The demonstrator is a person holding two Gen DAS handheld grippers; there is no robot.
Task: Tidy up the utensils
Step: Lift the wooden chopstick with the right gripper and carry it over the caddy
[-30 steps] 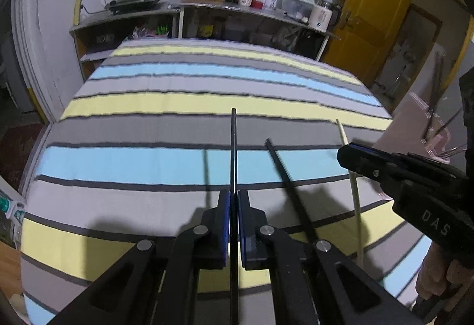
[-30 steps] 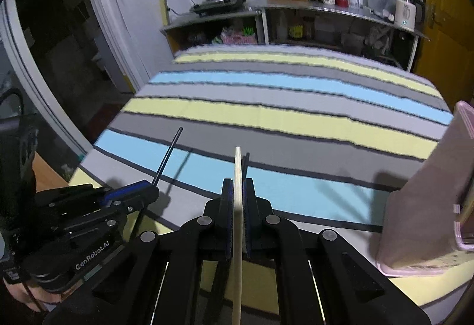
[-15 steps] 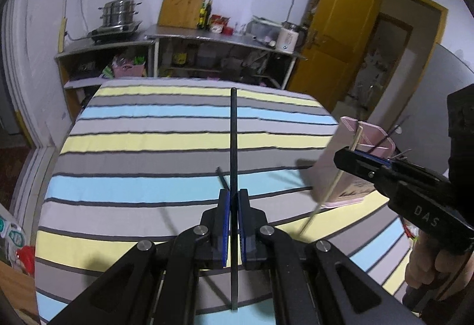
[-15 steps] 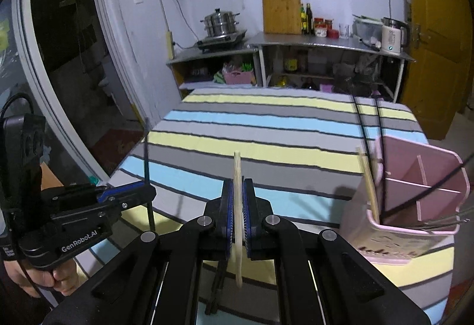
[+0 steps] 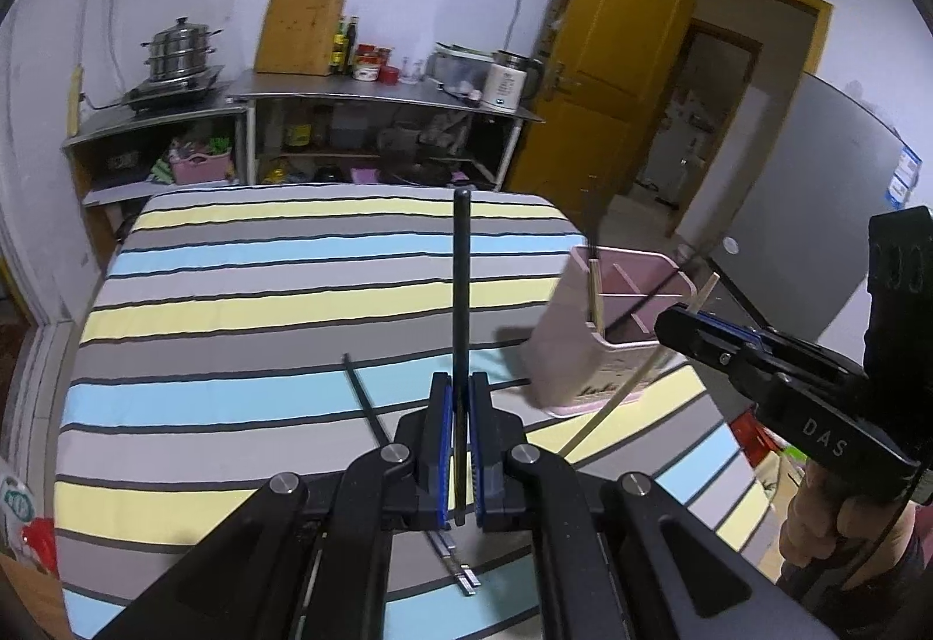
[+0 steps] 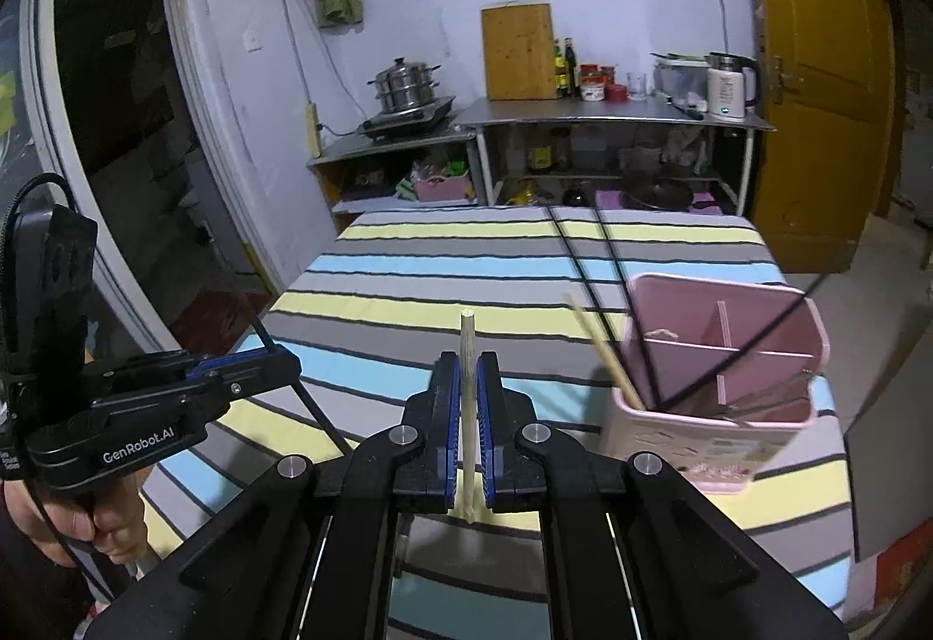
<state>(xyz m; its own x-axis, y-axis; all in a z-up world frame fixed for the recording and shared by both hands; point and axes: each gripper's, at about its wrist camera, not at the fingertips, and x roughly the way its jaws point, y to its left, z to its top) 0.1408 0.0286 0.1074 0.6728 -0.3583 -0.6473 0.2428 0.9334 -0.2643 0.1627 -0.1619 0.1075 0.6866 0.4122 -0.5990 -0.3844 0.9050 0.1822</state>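
Note:
My left gripper [image 5: 459, 395] is shut on a black chopstick [image 5: 462, 278] that points up and away. It also shows at the left of the right wrist view [image 6: 286, 366]. My right gripper [image 6: 467, 372] is shut on a pale wooden chopstick [image 6: 467, 348]; it also shows in the left wrist view [image 5: 670, 325], close to the holder. A pink divided utensil holder [image 6: 717, 407] stands on the striped table [image 6: 408, 261], right of both grippers, with a wooden chopstick [image 6: 600, 343] and black chopsticks in it. Another black chopstick [image 5: 364, 395] lies on the cloth under my left gripper.
Metal shelves [image 6: 612, 121] with a steamer pot [image 6: 405, 83], cutting board, bottles and kettle stand beyond the table's far edge. A yellow door [image 6: 816, 74] is at the right. The holder [image 5: 606, 325] stands near the table's right edge.
Both grippers have risen and pulled back, each still holding its chopstick. The pink holder has come fully into view to the right, and my right gripper has come closer to it.

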